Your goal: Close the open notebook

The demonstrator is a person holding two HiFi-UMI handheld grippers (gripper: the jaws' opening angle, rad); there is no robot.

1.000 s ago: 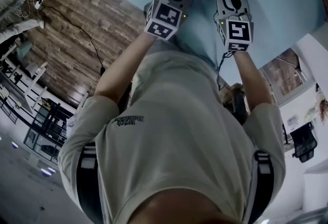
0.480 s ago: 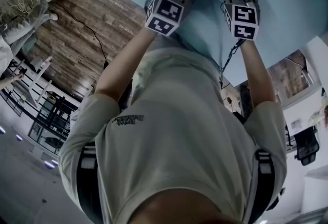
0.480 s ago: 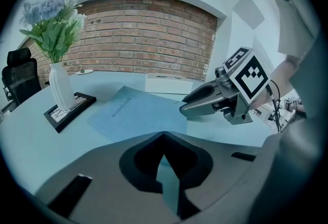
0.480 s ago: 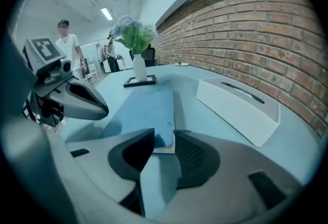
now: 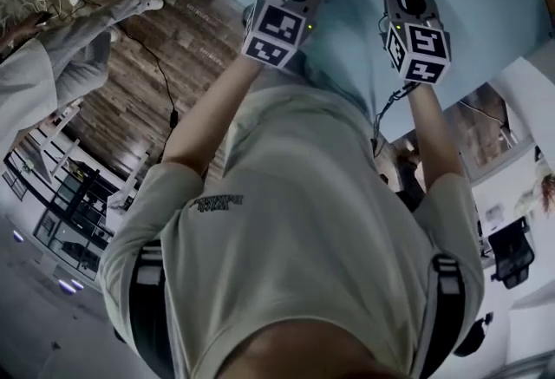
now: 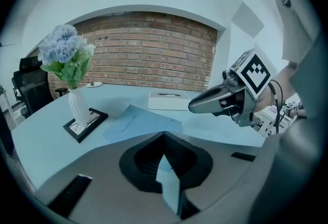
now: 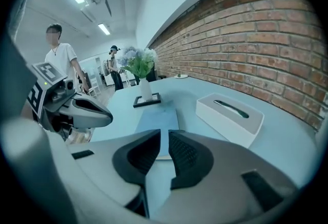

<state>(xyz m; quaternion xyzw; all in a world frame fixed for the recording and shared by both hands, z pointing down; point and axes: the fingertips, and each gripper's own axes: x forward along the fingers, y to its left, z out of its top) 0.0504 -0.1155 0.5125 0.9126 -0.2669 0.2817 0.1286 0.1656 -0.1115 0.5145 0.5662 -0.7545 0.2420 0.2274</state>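
**Blue notebook lies shut on the table, both tongs clear of it**

The notebook point(image 6: 139, 123) rests flat on the pale blue table point(image 6: 43, 141); its cover is down and no pages show from above; the cover is a plain mid blue, a shade darker than the tabletop, with a small line of print running along it. It lies between a black tray point(image 6: 84, 124) and a white tissue box point(image 6: 169, 100), near both but touching neither; the tray carries a white vase point(image 6: 78, 105) of blue and white flowers. A red brick wall point(image 6: 148, 48) runs behind the table.

The left gripper point(image 6: 164, 135) has its jaws brought together at the tips, with nothing caught between them; it hangs above the table on the near side of the notebook, not touching it. The right gripper point(image 7: 164, 133) has just been closing its jaws, and only a narrow slit is left between them; nothing sits in that slit, and the notebook shows through it further off on the table. The two tongs hang side by side, apart from each other. In the right gripper view two people point(image 7: 61, 64) stand beyond the far end of the table.
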